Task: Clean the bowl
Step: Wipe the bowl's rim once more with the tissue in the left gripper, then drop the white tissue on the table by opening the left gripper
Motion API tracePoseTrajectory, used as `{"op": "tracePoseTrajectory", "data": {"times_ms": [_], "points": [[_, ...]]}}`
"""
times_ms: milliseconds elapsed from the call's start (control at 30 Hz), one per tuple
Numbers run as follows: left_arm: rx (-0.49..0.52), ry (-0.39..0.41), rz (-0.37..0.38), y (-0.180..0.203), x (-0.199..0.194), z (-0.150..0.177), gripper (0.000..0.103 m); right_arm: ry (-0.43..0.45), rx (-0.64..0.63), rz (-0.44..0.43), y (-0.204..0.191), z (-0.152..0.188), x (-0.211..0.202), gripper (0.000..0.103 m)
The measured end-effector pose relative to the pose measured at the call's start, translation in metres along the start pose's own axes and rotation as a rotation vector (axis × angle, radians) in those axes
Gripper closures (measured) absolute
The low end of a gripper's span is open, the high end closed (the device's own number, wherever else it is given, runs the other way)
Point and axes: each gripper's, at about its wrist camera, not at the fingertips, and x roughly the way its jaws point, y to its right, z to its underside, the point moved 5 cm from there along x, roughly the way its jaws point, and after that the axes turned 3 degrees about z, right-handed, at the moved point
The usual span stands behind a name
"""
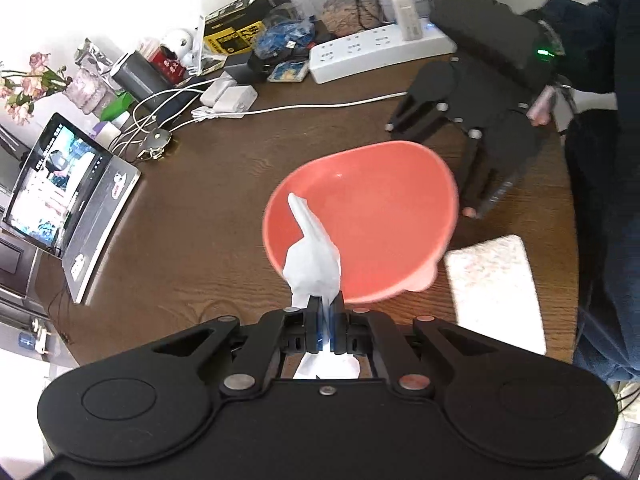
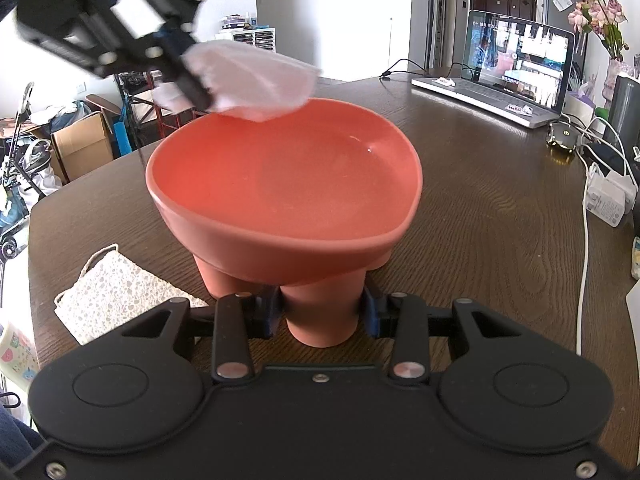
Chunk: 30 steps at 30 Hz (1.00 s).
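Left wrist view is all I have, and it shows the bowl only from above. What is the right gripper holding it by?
Observer: The right gripper straddles one stubby leg under the bowl. I cannot tell whether it pinches.
Operator: Is the wipe down on the bottom?
Observer: No. In the right wrist view, the wipe in the left gripper sits at the far rim, above the bottom.

An open laptop (image 2: pixel 516 76), power strip (image 1: pixel 380 50) and flowers (image 2: pixel 600 16) crowd the table (image 2: pixel 480 208).
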Motion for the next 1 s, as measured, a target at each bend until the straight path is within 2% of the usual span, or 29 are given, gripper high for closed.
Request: {"op": "tracePoseTrajectory", "data": {"times_ms": [100, 167, 267, 400, 600, 700, 800, 900, 1000], "points": [[0.025, 0.029, -0.021, 0.016, -0.009, -0.003, 0.099, 0.000, 0.000, 0.000, 0.000, 0.000, 0.001, 0.059], [0.009, 0.094, -0.031, 0.021, -0.016, -0.008, 0.099, 0.000, 0.000, 0.000, 0.001, -0.001, 0.001, 0.059], [-0.065, 0.247, -0.062, 0.019, -0.028, -0.015, 0.099, 0.000, 0.000, 0.000, 0.001, 0.000, 0.001, 0.059], [-0.162, 0.393, -0.220, 0.003, -0.030, -0.011, 0.099, 0.000, 0.000, 0.000, 0.001, 0.000, 0.002, 0.059], [-0.517, 0.469, -0.505, -0.058, 0.001, 0.017, 0.099, 0.000, 0.000, 0.000, 0.001, 0.000, 0.002, 0.059], [-0.704, 0.460, -0.560, -0.089, 0.027, 0.032, 0.100, 0.000, 0.000, 0.000, 0.000, 0.000, 0.001, 0.059], [-0.883, 0.398, -0.579, -0.122, 0.065, 0.042, 0.099, 0.000, 0.000, 0.000, 0.000, 0.000, 0.002, 0.059], [-0.975, 0.316, -0.586, -0.139, 0.089, 0.043, 0.099, 0.000, 0.000, 0.000, 0.000, 0.000, 0.002, 0.059], [-1.054, 0.182, -0.605, -0.149, 0.117, 0.049, 0.099, 0.000, 0.000, 0.001, 0.000, 0.000, 0.002, 0.059]]}}
